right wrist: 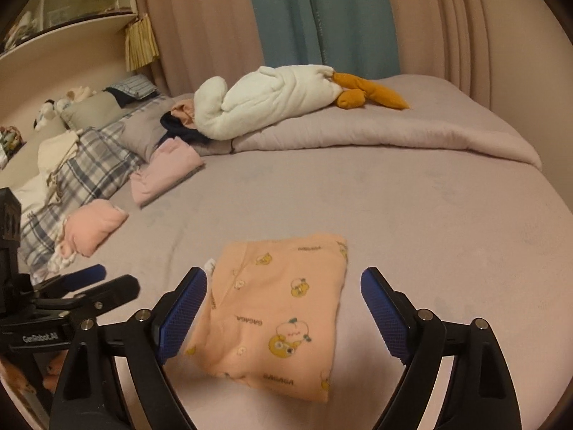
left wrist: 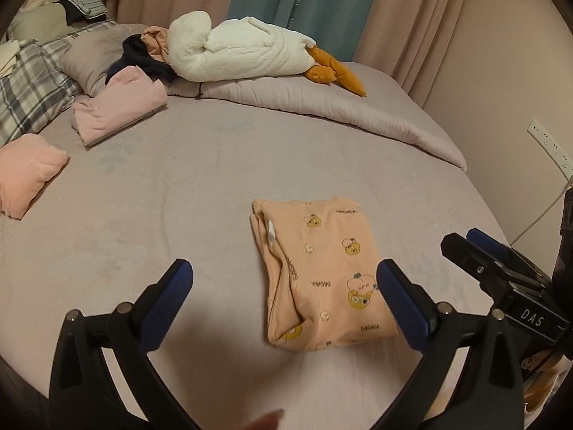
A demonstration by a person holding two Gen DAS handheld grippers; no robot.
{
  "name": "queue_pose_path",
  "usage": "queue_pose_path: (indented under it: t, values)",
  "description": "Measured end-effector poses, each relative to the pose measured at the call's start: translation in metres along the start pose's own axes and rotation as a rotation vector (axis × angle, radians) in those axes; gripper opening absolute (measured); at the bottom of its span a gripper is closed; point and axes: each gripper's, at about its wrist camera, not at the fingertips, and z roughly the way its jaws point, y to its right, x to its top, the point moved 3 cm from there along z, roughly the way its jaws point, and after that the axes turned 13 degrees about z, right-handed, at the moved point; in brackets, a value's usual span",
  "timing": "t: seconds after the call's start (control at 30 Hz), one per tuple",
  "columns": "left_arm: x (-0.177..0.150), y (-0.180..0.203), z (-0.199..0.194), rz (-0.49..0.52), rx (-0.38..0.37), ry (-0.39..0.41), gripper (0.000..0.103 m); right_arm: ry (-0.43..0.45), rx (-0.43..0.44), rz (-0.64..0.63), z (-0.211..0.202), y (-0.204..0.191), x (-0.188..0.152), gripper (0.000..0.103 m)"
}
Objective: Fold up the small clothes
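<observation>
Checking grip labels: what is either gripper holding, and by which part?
Nothing. Left gripper and right gripper are open above the folded peach garment.

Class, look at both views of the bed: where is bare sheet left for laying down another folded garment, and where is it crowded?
Bare sheet lies between the folded peach garment and the rolled duvet, and to the garment's right. Another patch lies left of it, toward the pink folded piles. The headboard side is crowded with plaid pillows, piles and the plush goose.
</observation>
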Motion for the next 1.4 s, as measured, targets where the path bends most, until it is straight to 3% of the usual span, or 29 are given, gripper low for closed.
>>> queue_pose_path:
  t: [0.13, 0.53, 0.7, 1.4]
  values:
    - [-0.01, 0.0, 0.0, 0.016, 0.034, -0.016, 0.103, -0.023, 0.014, 0.041, -0.003, 0.001, -0.007, 0.088]
    - [-0.02, -0.002, -0.001, 0.006, 0.004, -0.039, 0.102, -0.015, -0.075, 0.034, -0.003, -0.002, -0.018, 0.087]
    - [-0.019, 0.001, -0.004, 0.006, -0.006, -0.033, 0.102, -0.038, -0.035, 0.05, -0.002, -0.002, -0.021, 0.088]
    - [-0.022, 0.013, -0.005, 0.018, -0.03, -0.038, 0.102, -0.029, -0.101, 0.015, -0.002, -0.003, -0.026, 0.088]
